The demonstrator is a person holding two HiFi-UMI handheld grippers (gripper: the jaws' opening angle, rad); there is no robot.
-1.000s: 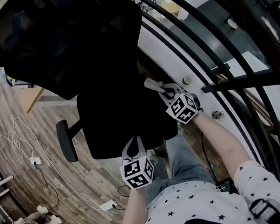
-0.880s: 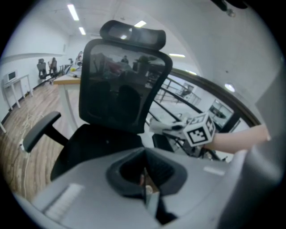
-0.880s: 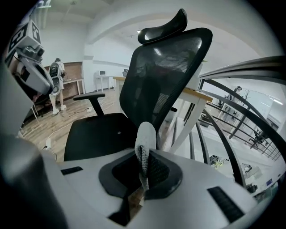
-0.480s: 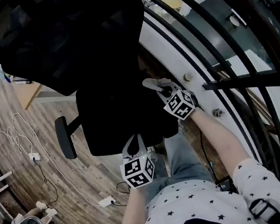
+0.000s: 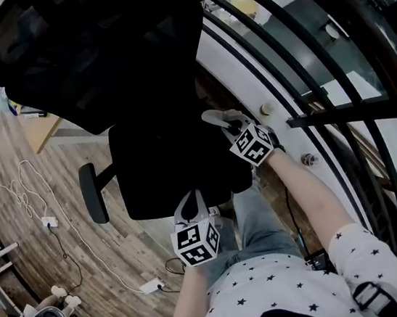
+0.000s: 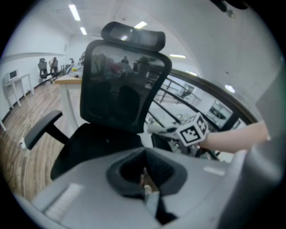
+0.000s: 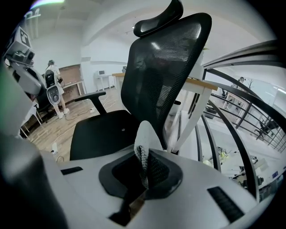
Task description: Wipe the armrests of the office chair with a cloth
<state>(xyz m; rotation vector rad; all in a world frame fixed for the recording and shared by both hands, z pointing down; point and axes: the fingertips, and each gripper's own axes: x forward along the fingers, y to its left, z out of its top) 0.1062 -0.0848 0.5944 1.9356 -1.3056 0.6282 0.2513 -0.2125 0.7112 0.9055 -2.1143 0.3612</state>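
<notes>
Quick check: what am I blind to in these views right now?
Railing-side armrest: head view, covered by the right gripper and cloth; right gripper view, below that gripper's own body.
Cloth touching that armrest or not: too small in the left gripper view, hidden elsewhere.
Chair base: head view, under the seat.
Seat surface: head view, too dark for detail.

Left hand-held gripper (image 5: 188, 207), grey plastic with marker cube: jaws pressed together, held low, close to torso. Right hand-held gripper (image 5: 232, 124), same build: jaws clamped on pale knitted cloth (image 7: 144, 136), reaching farther forward. Right forearm (image 5: 307, 191) bare, extended. Left forearm (image 5: 190, 294) tucked in.
</notes>
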